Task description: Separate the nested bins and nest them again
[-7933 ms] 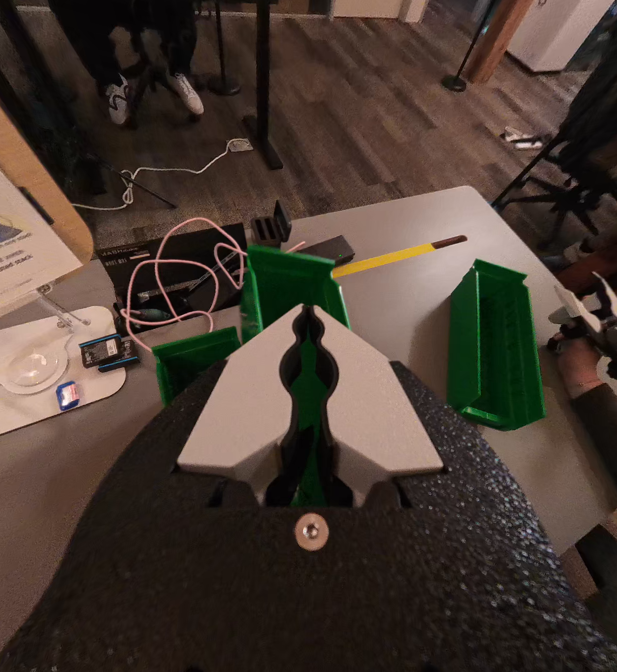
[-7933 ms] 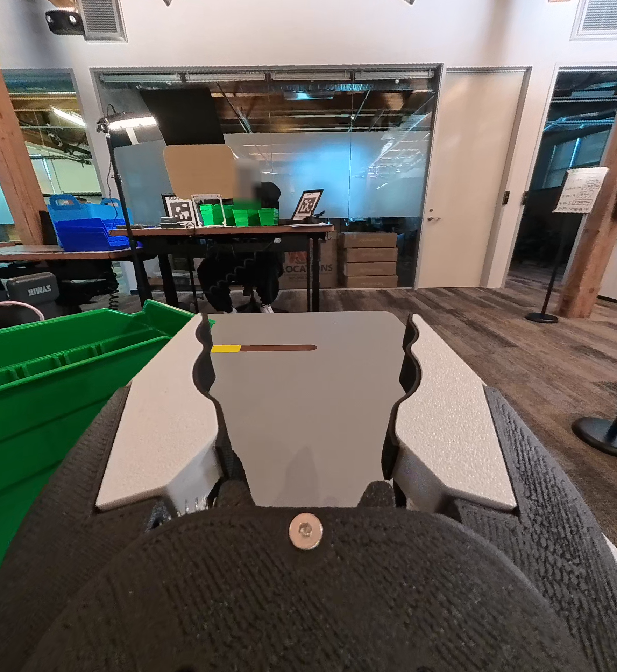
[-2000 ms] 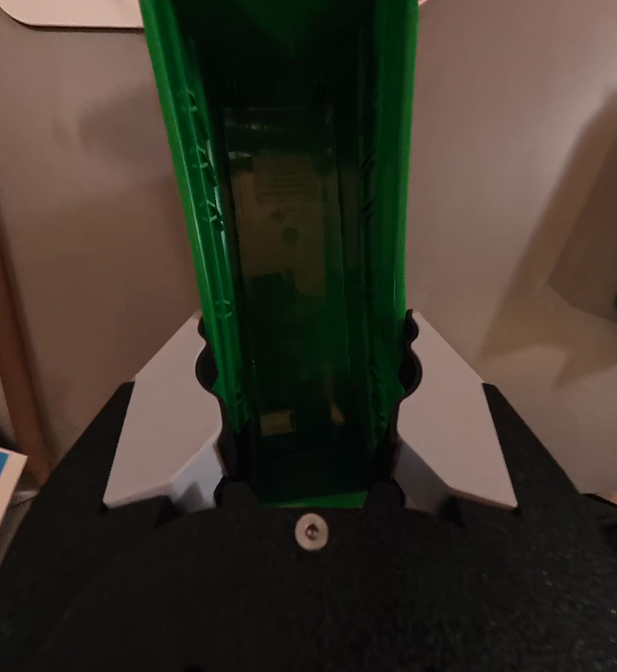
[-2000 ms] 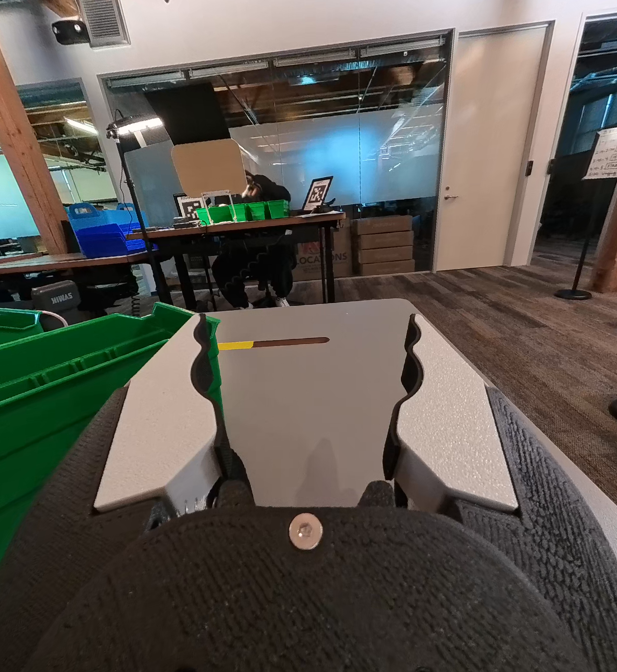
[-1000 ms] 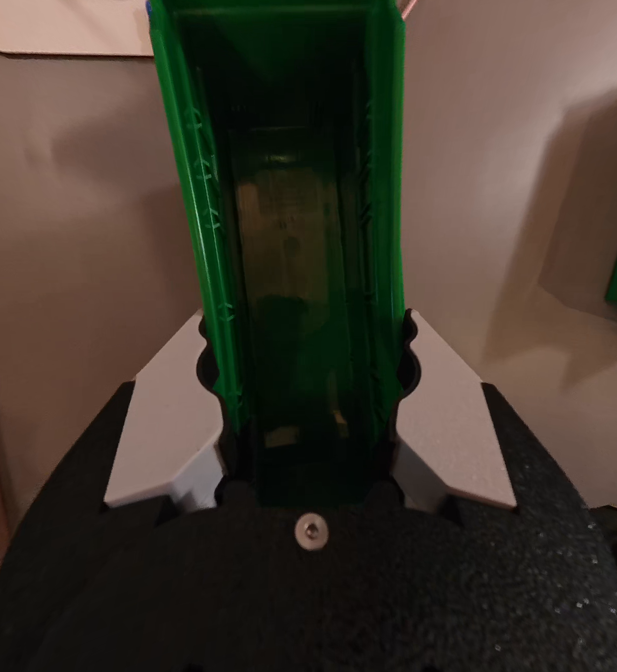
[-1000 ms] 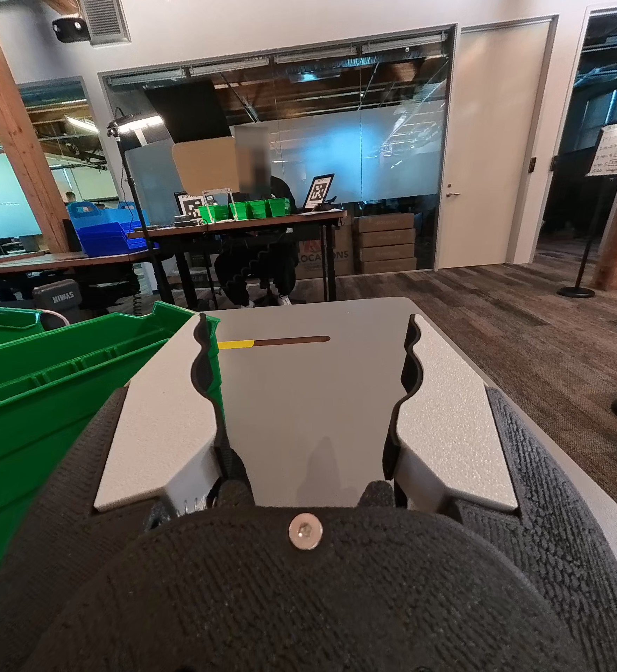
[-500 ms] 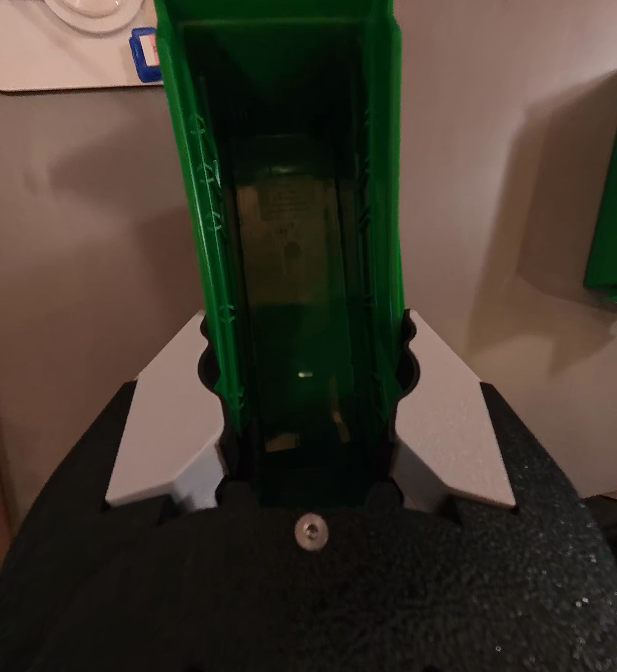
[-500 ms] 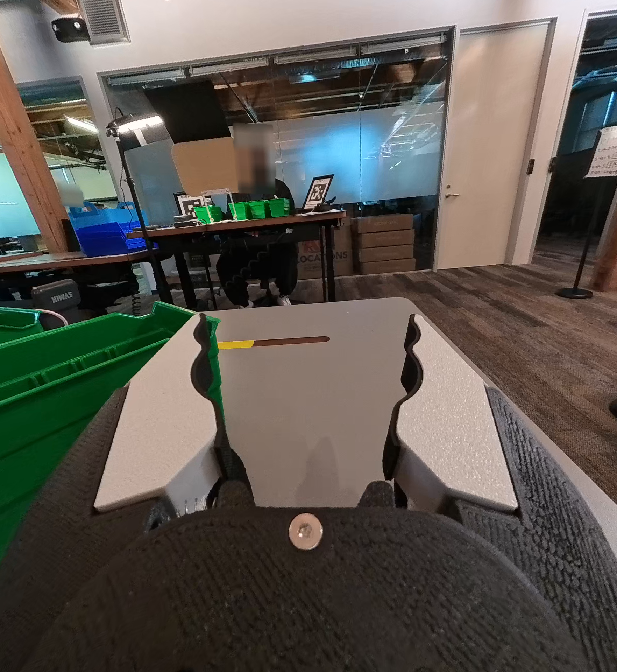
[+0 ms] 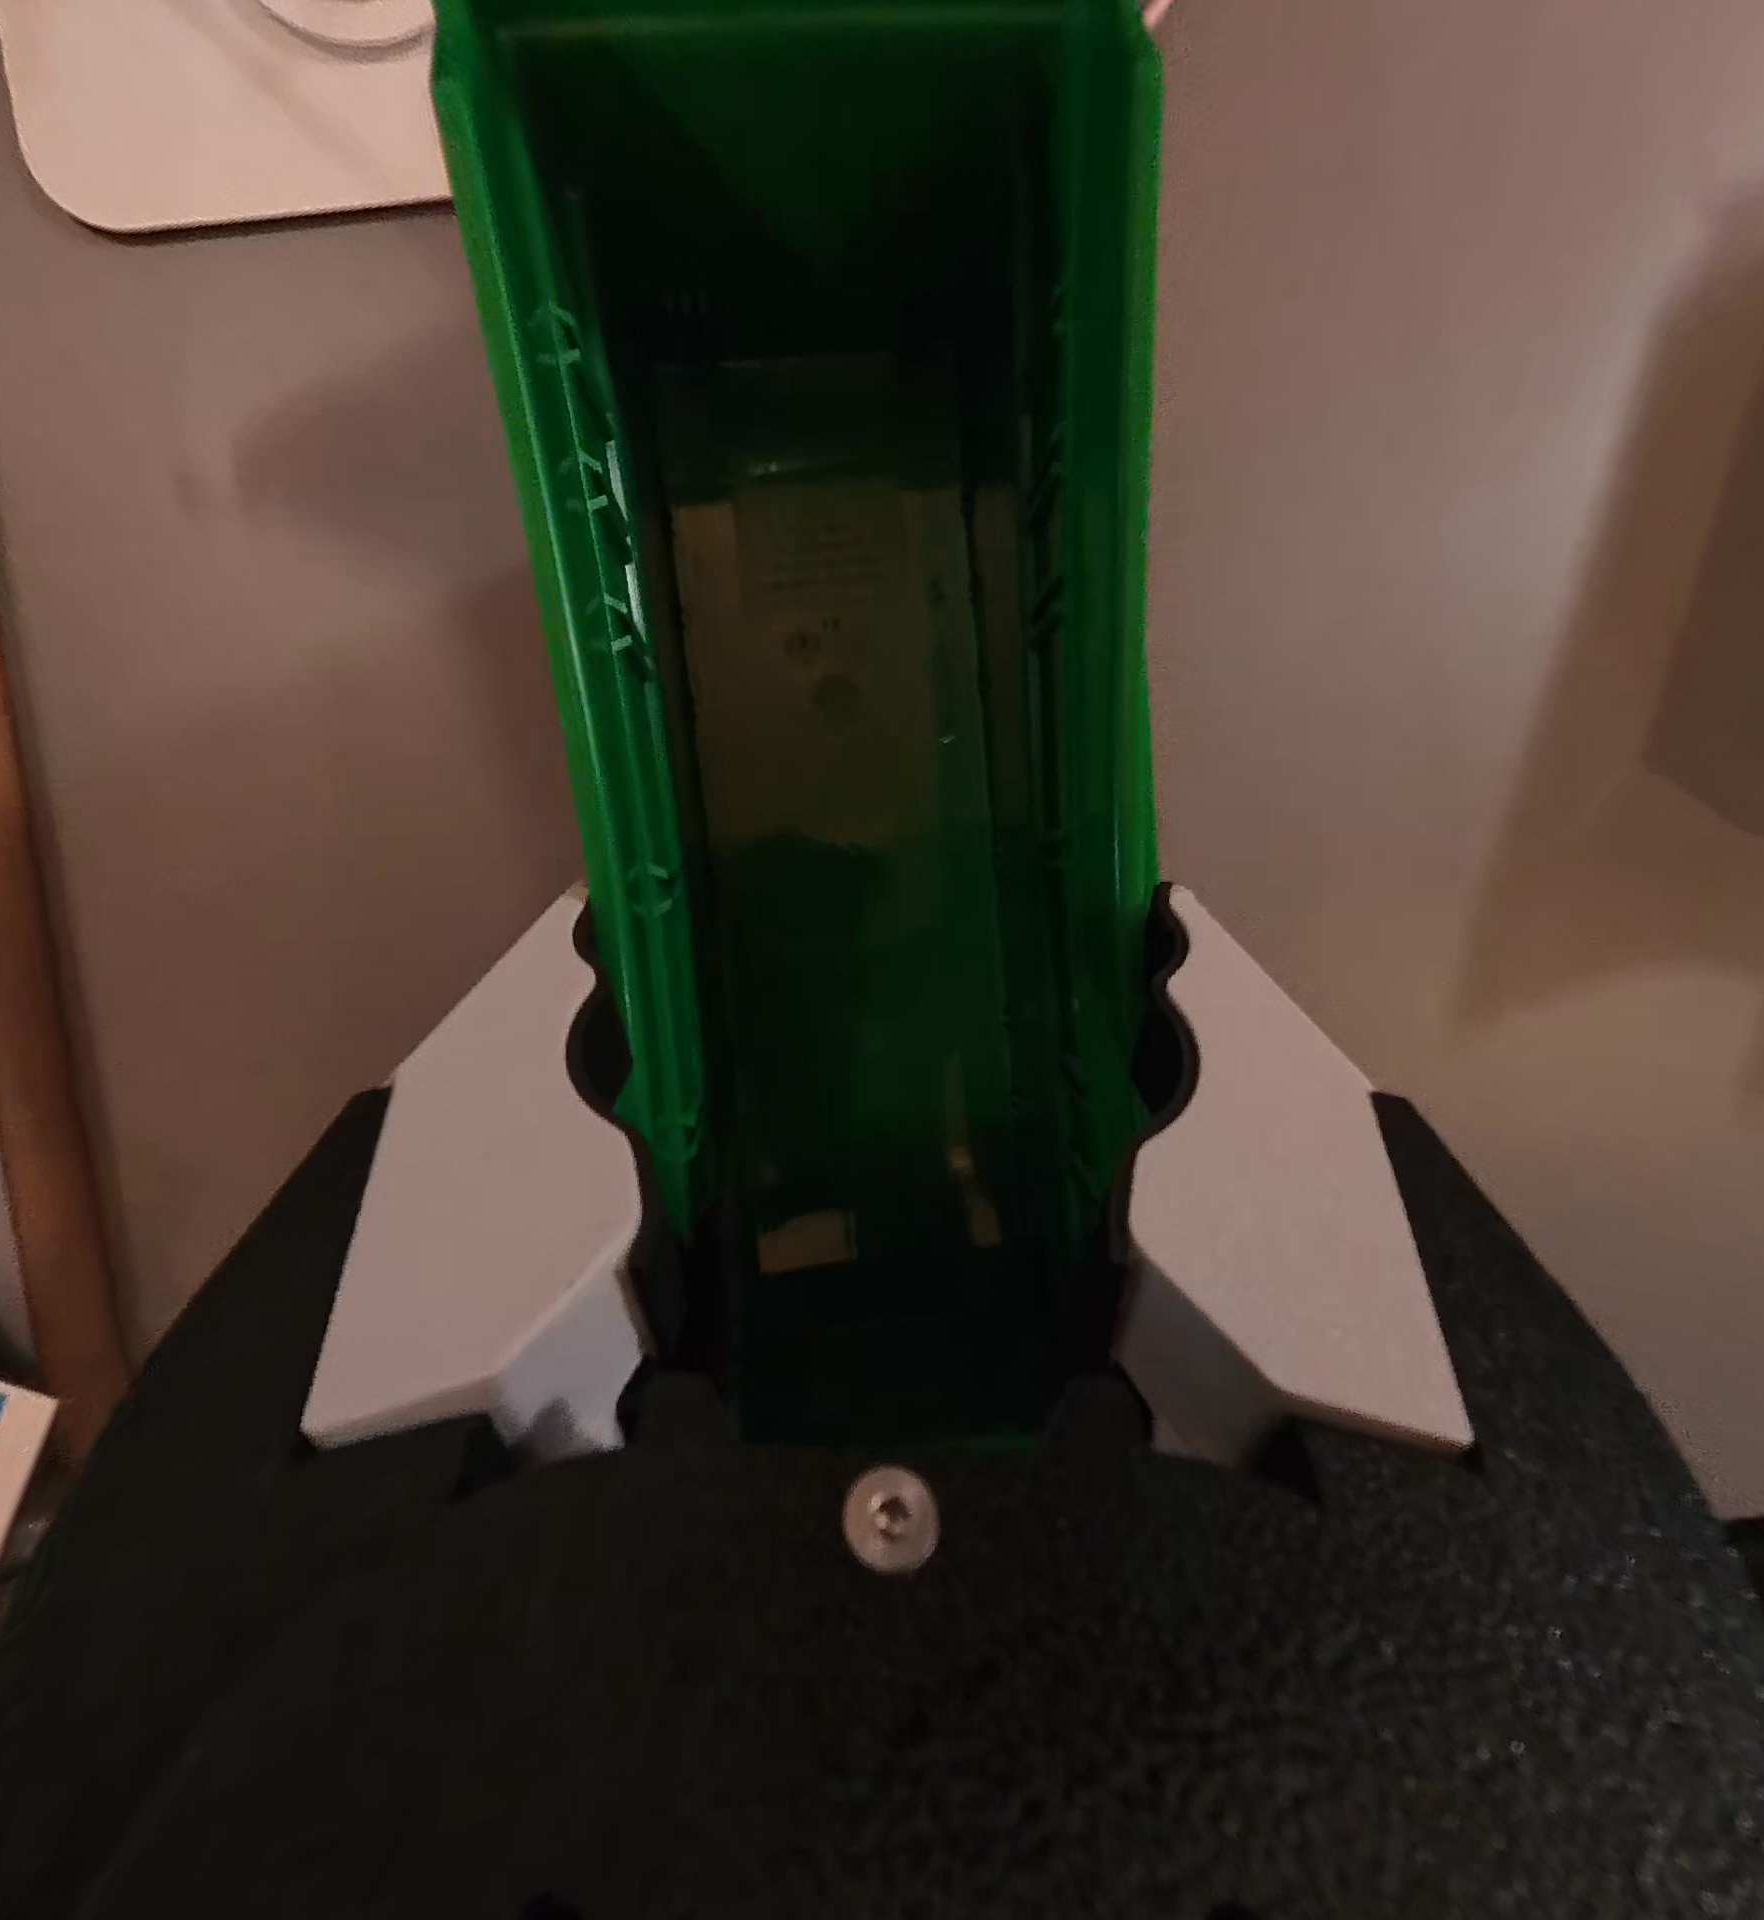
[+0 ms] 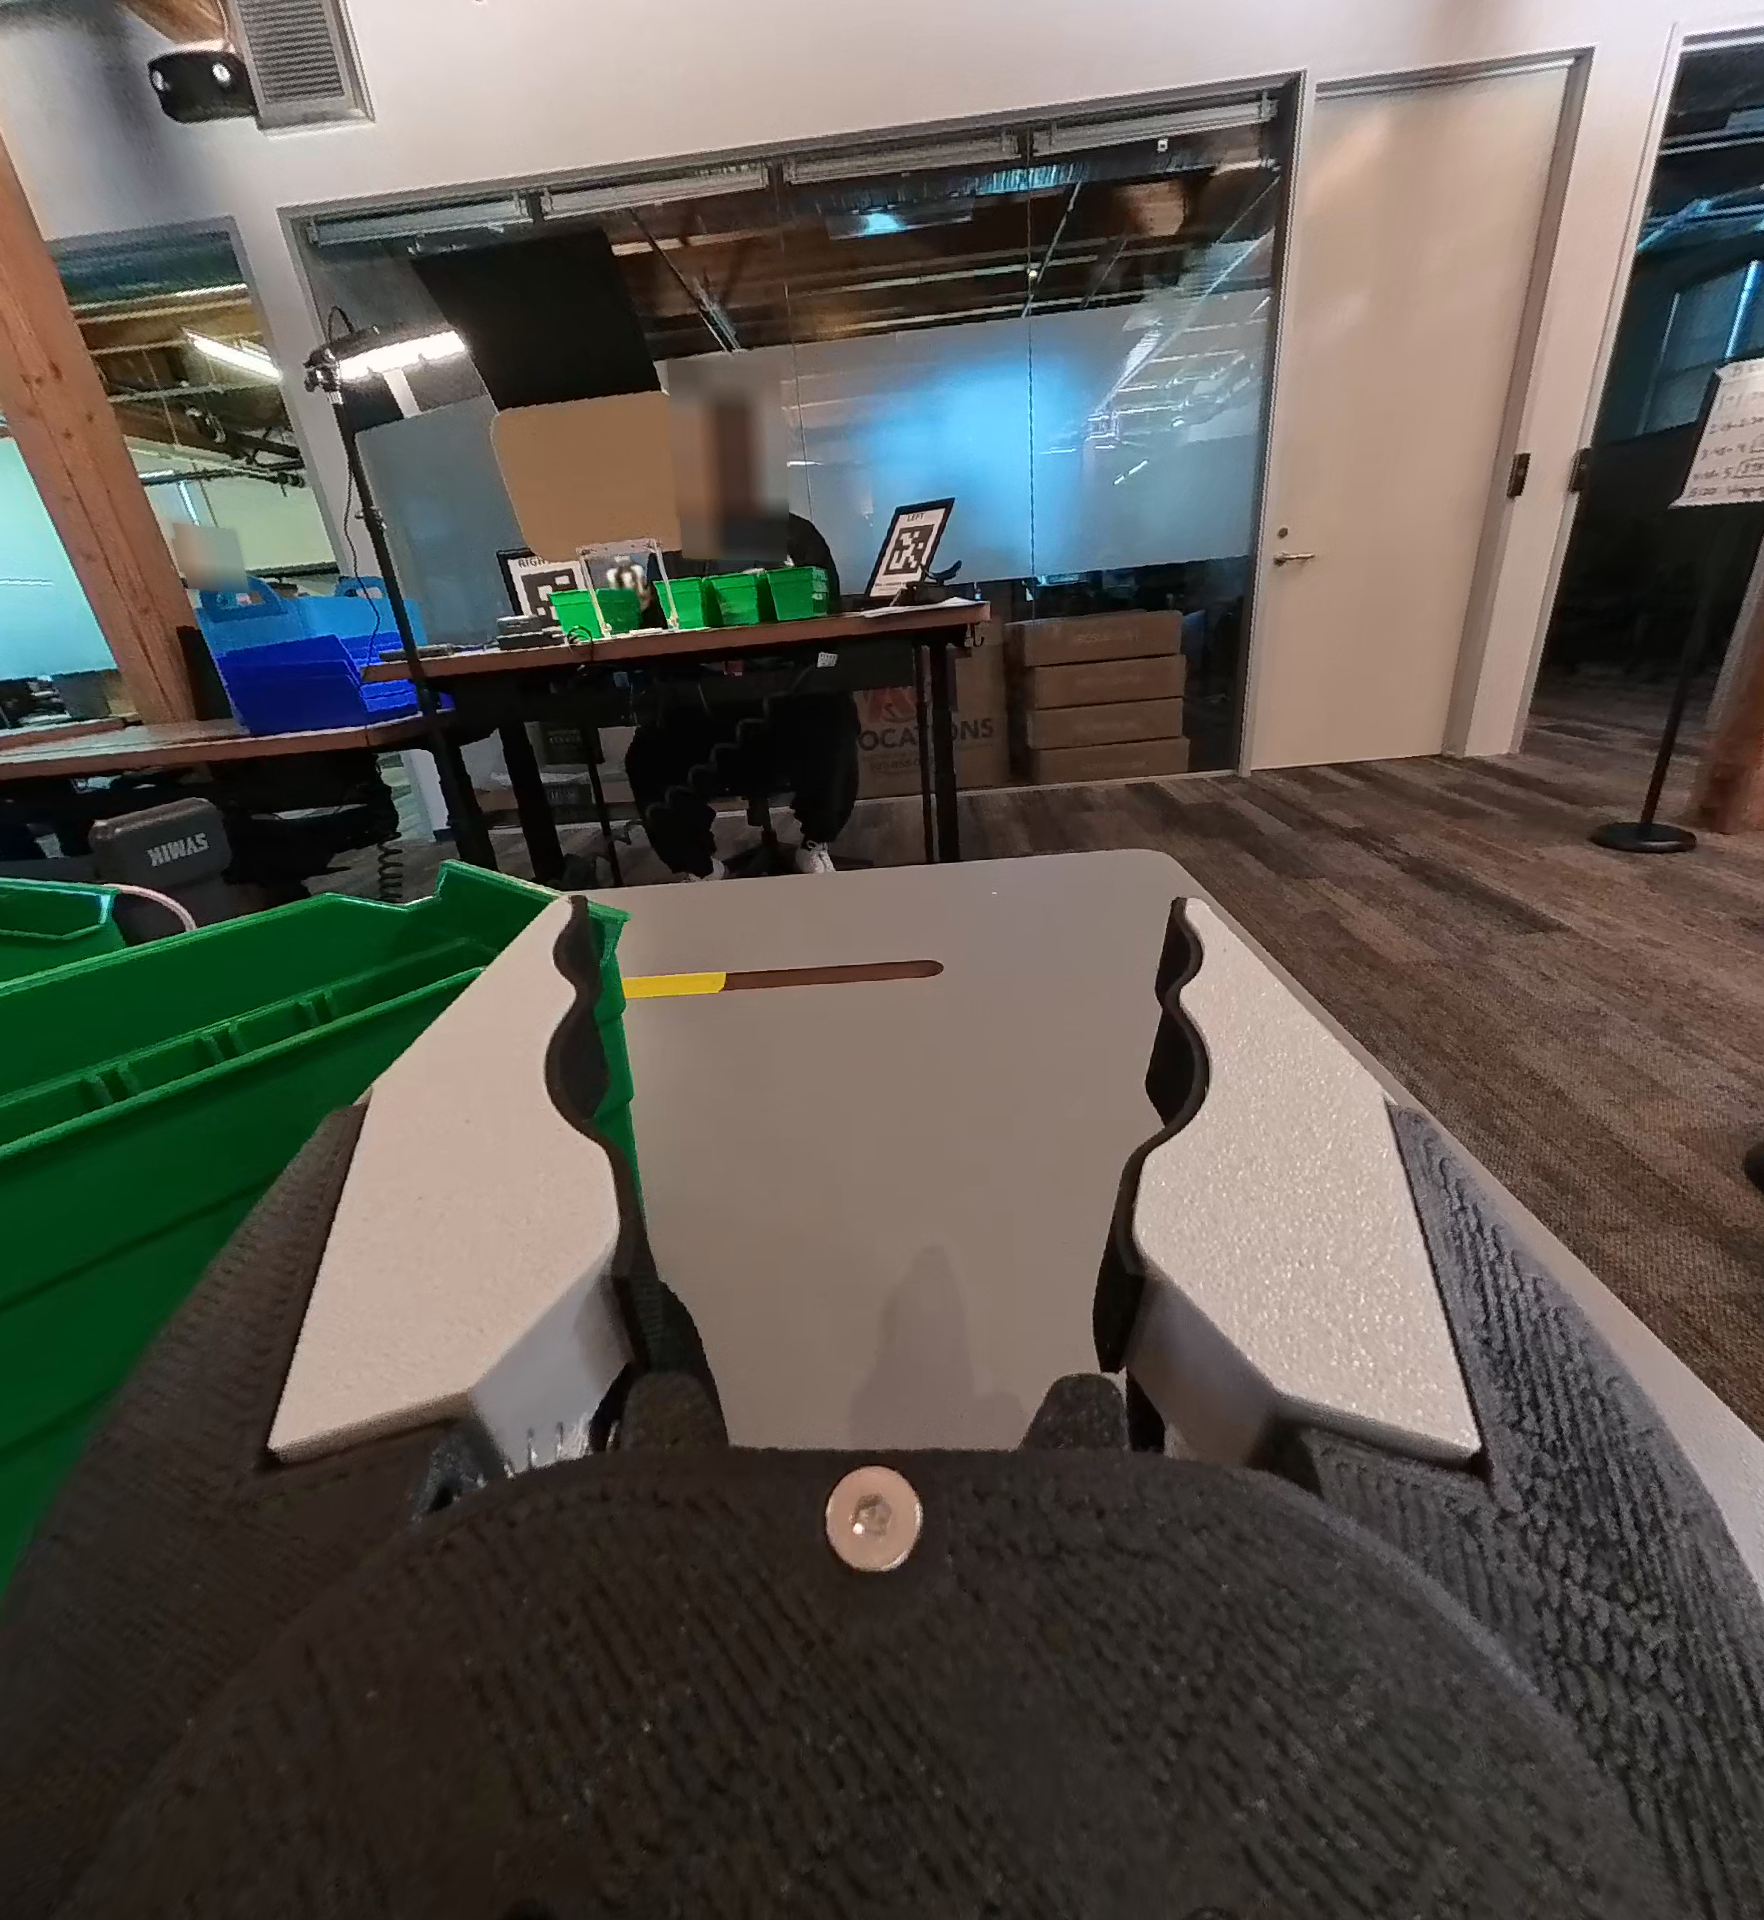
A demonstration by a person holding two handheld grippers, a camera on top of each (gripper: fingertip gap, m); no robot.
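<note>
Between the fingers of your left gripper (image 9: 883,1049) sits a green bin (image 9: 836,582), seen end-on and looking down its long, dark interior; the jaws are spread wide and straddle its two side walls, each pad against or just beside an outer wall (whether they actually press it I cannot tell from this angle). The bin is narrow and deep, glossy green plastic with ribbed marks moulded along its upper edges and a pale label on its floor. It hangs over the grey table (image 9: 265,644), just below the white mat (image 9: 223,125) at the table's far side.

Your right gripper (image 10: 873,1029) is released and holds nothing: its fingers stand apart over bare table, with a second green bin (image 10: 161,1132) just beside its left finger, and a third green bin (image 10: 16,925) behind that one.

What could go wrong, as I judge it: a grip across smooth, slightly tapered walls can slip, and the bin would then tip nose-down or drop as you carry it toward the other bins. Thin walls also flex, so squeezing harder may bow them inward and make the bin bind when you nest it. If you lower it skewed against the receiving bin beside your right gripper, a rim may catch and shove that bin along the table, toward the yellow-and-brown stick (image 10: 784,977) beyond it. Steadying the receiving bin with the free right gripper would guard against that.
</note>
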